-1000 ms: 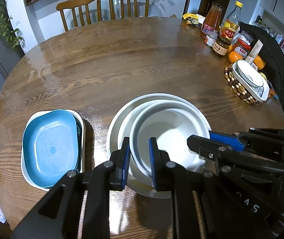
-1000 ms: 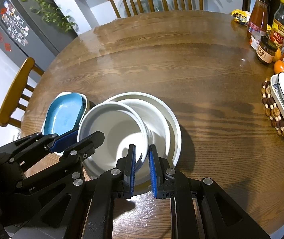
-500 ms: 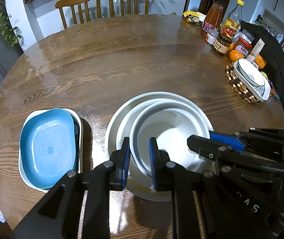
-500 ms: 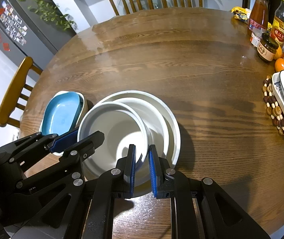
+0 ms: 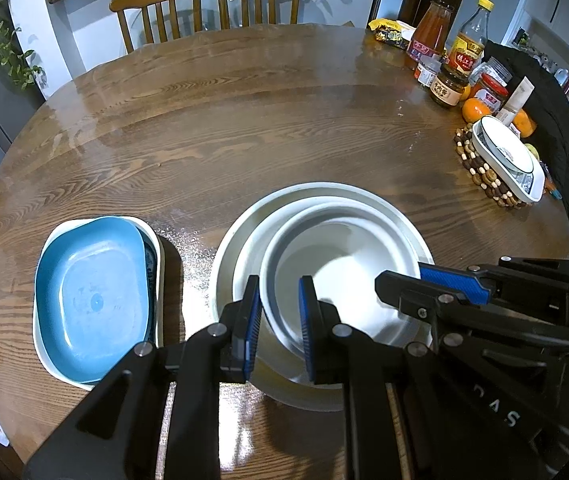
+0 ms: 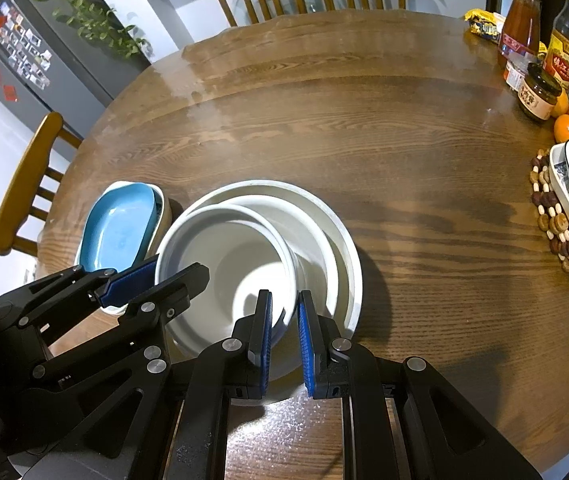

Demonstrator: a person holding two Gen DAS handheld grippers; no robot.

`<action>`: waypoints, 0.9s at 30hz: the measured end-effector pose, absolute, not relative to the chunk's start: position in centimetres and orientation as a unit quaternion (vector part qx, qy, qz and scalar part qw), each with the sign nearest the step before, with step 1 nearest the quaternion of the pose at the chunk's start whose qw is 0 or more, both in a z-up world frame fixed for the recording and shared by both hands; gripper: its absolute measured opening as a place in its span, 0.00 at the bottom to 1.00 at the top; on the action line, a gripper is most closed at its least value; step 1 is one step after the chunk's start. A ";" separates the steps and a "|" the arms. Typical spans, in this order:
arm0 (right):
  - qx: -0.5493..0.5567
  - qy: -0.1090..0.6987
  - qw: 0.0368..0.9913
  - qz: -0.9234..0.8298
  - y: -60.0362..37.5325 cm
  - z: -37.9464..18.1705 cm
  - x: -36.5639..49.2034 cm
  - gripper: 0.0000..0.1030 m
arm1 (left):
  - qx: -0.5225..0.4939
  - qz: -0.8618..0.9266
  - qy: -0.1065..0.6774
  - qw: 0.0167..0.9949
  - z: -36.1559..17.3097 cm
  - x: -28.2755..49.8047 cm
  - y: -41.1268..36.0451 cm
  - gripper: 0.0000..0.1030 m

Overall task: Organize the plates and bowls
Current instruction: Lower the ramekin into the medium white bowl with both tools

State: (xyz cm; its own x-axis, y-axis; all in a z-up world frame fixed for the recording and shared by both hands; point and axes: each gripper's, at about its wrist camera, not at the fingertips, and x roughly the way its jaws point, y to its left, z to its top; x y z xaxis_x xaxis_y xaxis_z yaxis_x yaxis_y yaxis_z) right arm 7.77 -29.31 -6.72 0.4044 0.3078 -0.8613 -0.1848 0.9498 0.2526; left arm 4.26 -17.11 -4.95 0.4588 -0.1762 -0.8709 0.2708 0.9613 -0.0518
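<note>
— On the round wooden table (image 5: 244, 128), what sits nearest its near edge?

— A white round bowl (image 5: 336, 276), glossy and deep, nested off-centre in two wider white round plates (image 5: 324, 196). Just left of that bowl lies a blue rounded-square dish (image 5: 88, 296) inside a white one.

— And the grippers?

— The left gripper (image 5: 280, 312) straddles the bowl's near-left rim, one blue pad inside and one outside, clamped on it. The right gripper (image 6: 284, 320) pinches the same bowl's near-right rim the same way.

— Anything else?

— Jars and bottles (image 5: 448, 60) stand well right of the bowl.
</note>
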 end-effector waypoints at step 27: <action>0.059 0.507 0.849 0.134 -29.5 -6.3 8.0 0.16 | 0.047 -0.117 0.468 0.875 -4.4 4.6 -17.0 0.17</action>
